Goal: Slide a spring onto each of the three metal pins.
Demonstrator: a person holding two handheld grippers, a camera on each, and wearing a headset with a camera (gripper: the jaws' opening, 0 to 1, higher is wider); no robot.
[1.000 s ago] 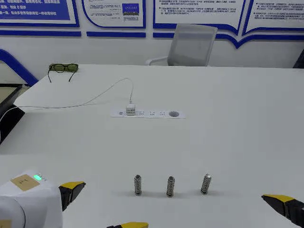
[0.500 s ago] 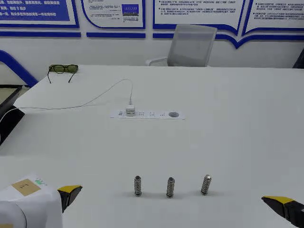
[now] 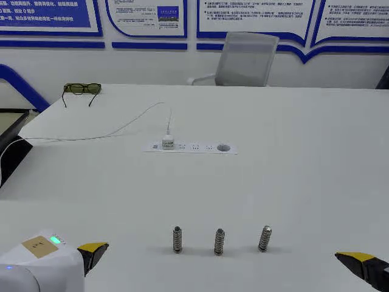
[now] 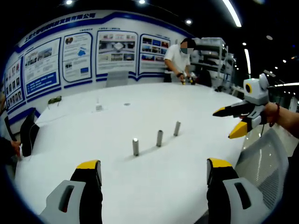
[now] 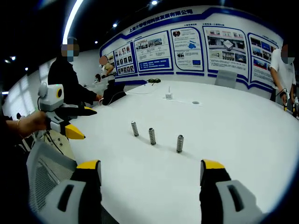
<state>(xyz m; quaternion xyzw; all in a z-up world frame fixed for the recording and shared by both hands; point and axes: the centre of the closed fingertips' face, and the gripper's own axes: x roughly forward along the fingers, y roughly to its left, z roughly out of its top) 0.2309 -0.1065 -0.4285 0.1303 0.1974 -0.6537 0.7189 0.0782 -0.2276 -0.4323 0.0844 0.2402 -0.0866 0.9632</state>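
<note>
One white table (image 3: 304, 170) carries everything. Behind it run blue-and-white wall boards (image 3: 255, 15), and one grey chair (image 3: 246, 58) is at its far edge. Smaller, on the tabletop, lie one power strip (image 3: 206, 147) with a white plug (image 3: 168, 143) and its cable (image 3: 115, 129) trailing off to the left, and one pair of glasses (image 3: 81, 89) near the far left corner. Three pins (image 3: 219, 242) stand upright in a row near the front edge, well apart from the strip. Each wears a spring (image 3: 265, 238), so three springs in all. Bare tabletop lies between the row and each of the two tongs. The left gripper (image 4: 154, 164) has its jaws spread wide with just table between them, and the right gripper (image 5: 150, 164) is spread the same. In the head view one yellow tip of each pokes in at a bottom corner, while each gripper view shows both of its own jaws and the other tong off to the side, also agape. The right gripper view makes the coils plain, whereas in the left gripper view the pins blur into smooth posts. A standing person (image 4: 180, 58) shows at the far end in the left gripper view.
</note>
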